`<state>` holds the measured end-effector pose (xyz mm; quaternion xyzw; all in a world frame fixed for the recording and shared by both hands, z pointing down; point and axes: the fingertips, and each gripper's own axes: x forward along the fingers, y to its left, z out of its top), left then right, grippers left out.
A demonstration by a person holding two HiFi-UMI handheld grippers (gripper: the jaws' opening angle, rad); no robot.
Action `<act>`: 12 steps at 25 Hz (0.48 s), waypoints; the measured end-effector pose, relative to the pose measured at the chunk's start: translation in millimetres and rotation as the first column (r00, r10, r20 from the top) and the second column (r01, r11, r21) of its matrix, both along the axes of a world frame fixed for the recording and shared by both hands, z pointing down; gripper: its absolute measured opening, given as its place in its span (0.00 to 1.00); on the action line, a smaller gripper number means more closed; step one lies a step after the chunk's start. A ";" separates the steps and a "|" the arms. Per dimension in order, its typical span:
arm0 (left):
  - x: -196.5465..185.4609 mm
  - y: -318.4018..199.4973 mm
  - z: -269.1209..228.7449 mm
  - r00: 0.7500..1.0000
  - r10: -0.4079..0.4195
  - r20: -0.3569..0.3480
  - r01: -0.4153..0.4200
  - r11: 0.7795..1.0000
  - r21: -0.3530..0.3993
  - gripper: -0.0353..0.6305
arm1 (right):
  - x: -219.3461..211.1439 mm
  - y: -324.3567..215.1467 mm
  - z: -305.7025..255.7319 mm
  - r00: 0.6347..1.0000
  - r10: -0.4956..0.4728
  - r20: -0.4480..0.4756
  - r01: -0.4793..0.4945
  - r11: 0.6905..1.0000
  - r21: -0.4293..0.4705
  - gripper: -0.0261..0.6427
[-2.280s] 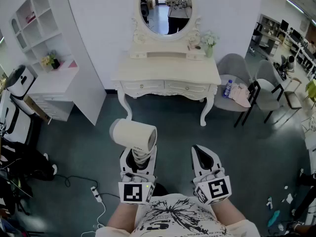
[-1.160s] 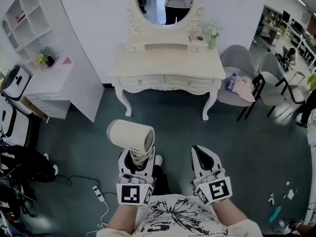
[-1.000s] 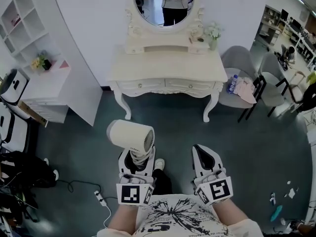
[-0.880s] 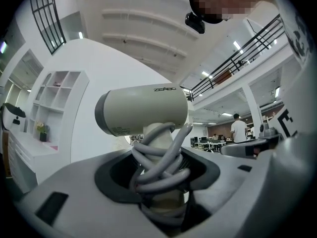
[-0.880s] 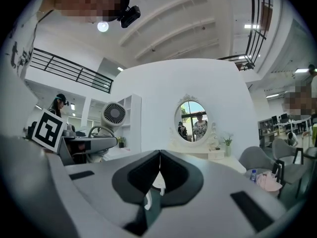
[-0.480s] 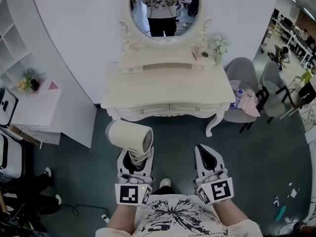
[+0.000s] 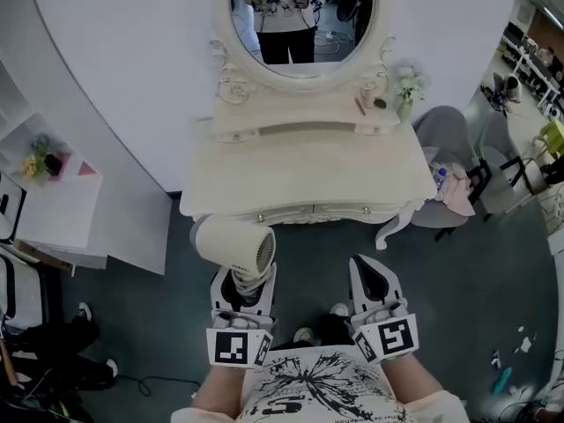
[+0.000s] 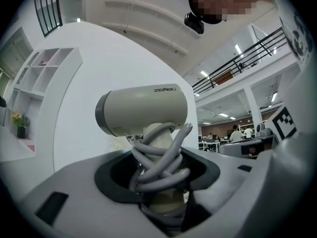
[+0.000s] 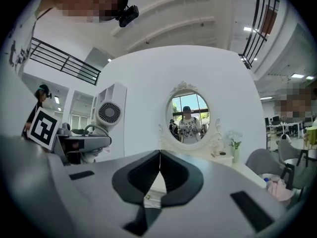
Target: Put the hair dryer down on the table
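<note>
A cream hair dryer (image 7: 231, 245) (image 8: 143, 109) stands upright in my left gripper (image 7: 244, 287) (image 8: 161, 185). The jaws are shut on its handle, which has the grey cord (image 8: 159, 162) wound round it. Its barrel points left, just before the front edge of the white dressing table (image 7: 304, 170). My right gripper (image 7: 374, 285) (image 9: 159, 168) is shut and holds nothing. In the right gripper view the dryer's rear grille (image 9: 109, 114) shows at the left and the table's oval mirror (image 9: 187, 118) straight ahead.
An oval mirror (image 7: 298, 16) tops the table, with small items and a flower vase (image 7: 406, 91) on its raised shelf. Grey chairs (image 7: 458, 161) stand at the right, a white cabinet (image 7: 55, 205) at the left. My feet (image 7: 319, 329) are on the dark floor.
I have walked up to the dressing table, which now fills more of the head view. Both grippers keep their pose; the dryer stays held in the left one.
</note>
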<state>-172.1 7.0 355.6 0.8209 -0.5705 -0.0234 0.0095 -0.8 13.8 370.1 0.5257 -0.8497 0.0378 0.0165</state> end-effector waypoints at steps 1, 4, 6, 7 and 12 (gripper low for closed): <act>0.5 -8.6 3.5 1.000 0.000 0.001 0.000 1.000 -0.005 0.42 | -0.6 -9.3 2.9 1.000 -0.004 -0.001 0.004 1.000 -0.004 0.07; 5.2 -38.8 11.4 1.000 -0.005 0.006 0.005 1.000 -0.021 0.42 | 0.3 -41.8 8.8 1.000 -0.025 -0.001 0.025 1.000 -0.012 0.07; 10.5 -61.2 15.8 1.000 -0.014 0.017 0.015 0.999 -0.029 0.42 | 2.8 -66.5 11.9 0.999 -0.047 -0.001 0.047 0.999 -0.017 0.07; 13.9 -73.2 17.7 1.000 -0.018 0.023 0.019 0.999 -0.031 0.42 | 5.1 -79.8 13.0 0.998 -0.056 -0.001 0.056 0.998 -0.017 0.07; 33.1 -142.4 23.0 0.998 -0.025 0.053 0.027 0.999 -0.024 0.42 | 20.9 -159.7 11.4 0.997 -0.083 0.007 0.083 0.996 -0.008 0.07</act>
